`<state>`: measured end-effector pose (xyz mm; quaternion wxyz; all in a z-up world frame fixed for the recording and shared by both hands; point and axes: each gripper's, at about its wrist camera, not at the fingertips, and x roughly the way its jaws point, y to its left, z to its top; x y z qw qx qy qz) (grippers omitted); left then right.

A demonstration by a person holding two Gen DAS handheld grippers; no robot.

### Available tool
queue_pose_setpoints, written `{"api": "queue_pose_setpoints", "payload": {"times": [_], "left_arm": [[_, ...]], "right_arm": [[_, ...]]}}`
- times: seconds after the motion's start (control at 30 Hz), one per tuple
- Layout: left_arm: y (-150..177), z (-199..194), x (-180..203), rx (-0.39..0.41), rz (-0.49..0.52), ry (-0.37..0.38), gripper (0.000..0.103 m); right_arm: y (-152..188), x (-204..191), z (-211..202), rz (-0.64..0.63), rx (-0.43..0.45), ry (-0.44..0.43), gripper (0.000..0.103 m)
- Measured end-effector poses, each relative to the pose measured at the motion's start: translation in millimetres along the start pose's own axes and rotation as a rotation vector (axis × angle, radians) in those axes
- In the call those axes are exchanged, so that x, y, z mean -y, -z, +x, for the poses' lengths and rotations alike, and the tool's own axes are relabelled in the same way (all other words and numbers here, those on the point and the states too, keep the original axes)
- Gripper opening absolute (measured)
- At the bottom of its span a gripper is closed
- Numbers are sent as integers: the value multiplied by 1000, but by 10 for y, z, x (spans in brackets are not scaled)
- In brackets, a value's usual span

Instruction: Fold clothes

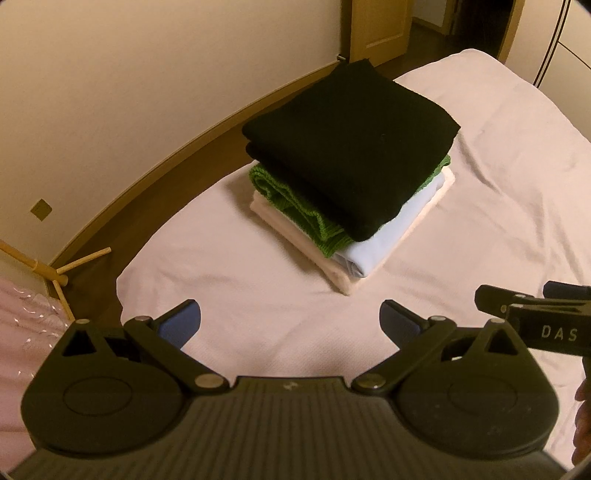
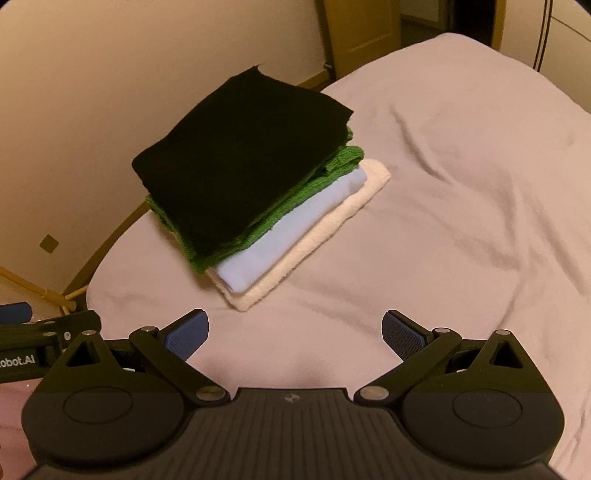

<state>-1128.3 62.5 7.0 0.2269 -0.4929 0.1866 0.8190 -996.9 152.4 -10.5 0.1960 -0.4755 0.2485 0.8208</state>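
Note:
A neat stack of folded clothes lies on the bed. On top is a black garment [image 1: 351,147] [image 2: 236,162], under it a green knit [image 1: 291,206] [image 2: 314,184], then a pale blue piece [image 1: 384,240] [image 2: 291,240] and a white towel [image 1: 332,266] [image 2: 332,229] at the bottom. My left gripper [image 1: 290,325] hovers open over the sheet, short of the stack, with nothing between its blue pads. My right gripper [image 2: 295,334] is open too, also short of the stack and holding nothing. Each gripper shows at the edge of the other's view.
The bed's pale pink sheet [image 1: 498,177] [image 2: 461,184] spreads wrinkled to the right. A cream wall [image 1: 129,92] and a wooden floor strip run along the left. A wooden rack leg [image 1: 62,273] stands at lower left, and a wooden door [image 1: 380,26] stands beyond the bed.

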Motion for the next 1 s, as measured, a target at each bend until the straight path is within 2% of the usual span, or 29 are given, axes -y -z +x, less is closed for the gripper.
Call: {"api": "queue_pose_setpoints", "payload": {"times": [1.0], "left_arm": [[-295, 456, 226, -46, -4, -16, 102]], "right_arm": [[-233, 247, 390, 3, -52, -13, 103]]}}
